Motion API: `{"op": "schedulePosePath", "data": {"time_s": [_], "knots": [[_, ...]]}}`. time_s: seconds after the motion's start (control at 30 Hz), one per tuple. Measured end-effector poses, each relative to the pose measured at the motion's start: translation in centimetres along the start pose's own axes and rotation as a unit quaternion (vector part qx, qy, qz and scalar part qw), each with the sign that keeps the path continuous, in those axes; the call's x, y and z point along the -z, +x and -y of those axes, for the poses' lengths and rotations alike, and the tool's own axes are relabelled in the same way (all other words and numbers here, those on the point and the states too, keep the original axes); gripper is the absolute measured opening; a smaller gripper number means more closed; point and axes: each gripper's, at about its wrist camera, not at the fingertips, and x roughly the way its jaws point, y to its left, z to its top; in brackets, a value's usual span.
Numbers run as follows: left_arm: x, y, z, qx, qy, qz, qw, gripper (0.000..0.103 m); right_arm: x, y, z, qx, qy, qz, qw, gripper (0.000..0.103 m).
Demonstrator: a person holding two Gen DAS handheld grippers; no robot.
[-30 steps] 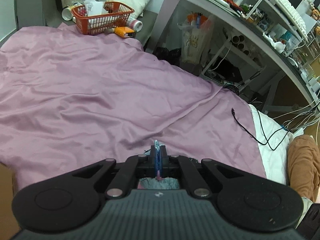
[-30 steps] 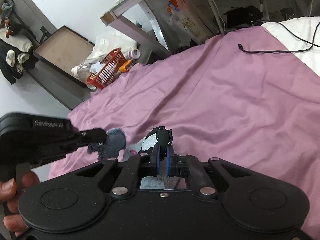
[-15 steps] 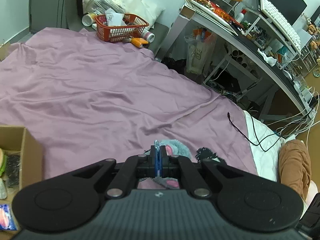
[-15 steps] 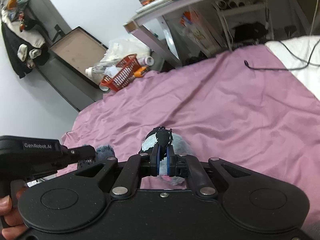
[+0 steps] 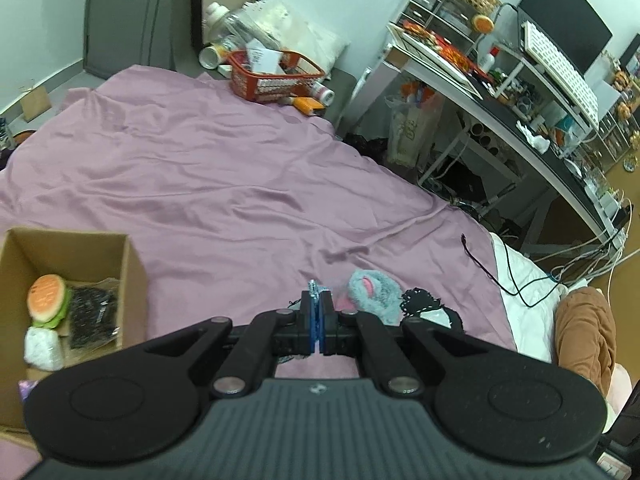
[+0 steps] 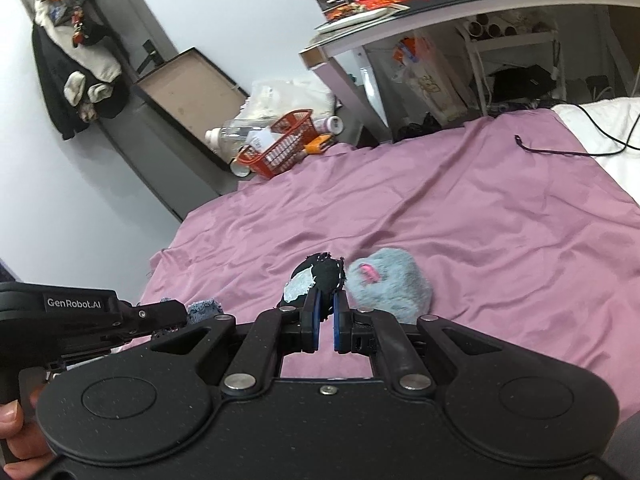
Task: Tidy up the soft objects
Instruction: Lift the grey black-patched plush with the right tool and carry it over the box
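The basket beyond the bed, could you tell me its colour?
Orange-red basket, clearest in the left wrist view.

Layout of soft objects on the bed, left and right wrist views.

On the bedsheet (image 5: 224, 184), the cardboard box (image 5: 132, 264) lies at 9 o'clock and contains the burger toy (image 5: 47, 292); the fluffy slipper (image 5: 378, 292) lies at 3 o'clock of the left gripper (image 5: 318, 308), with the dark sock (image 6: 320, 280) just beside it, between the right gripper (image 6: 326, 312) fingers. The basket (image 5: 276, 76) stands at 12 o'clock, the cable (image 5: 496, 268) at 3 o'clock.
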Motion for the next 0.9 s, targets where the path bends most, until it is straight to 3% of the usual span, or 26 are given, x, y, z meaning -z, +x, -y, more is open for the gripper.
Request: {"op": "schedulePosePath", "data": {"time_s": [0.9], "knots": [[1.6,-6.4,-11.7,-0.032,-0.081,0.033,0.9957,0.001,2.8,-0.1,-9.2,-0.02,-0.071,-0.016,0.997,0.006]]}}
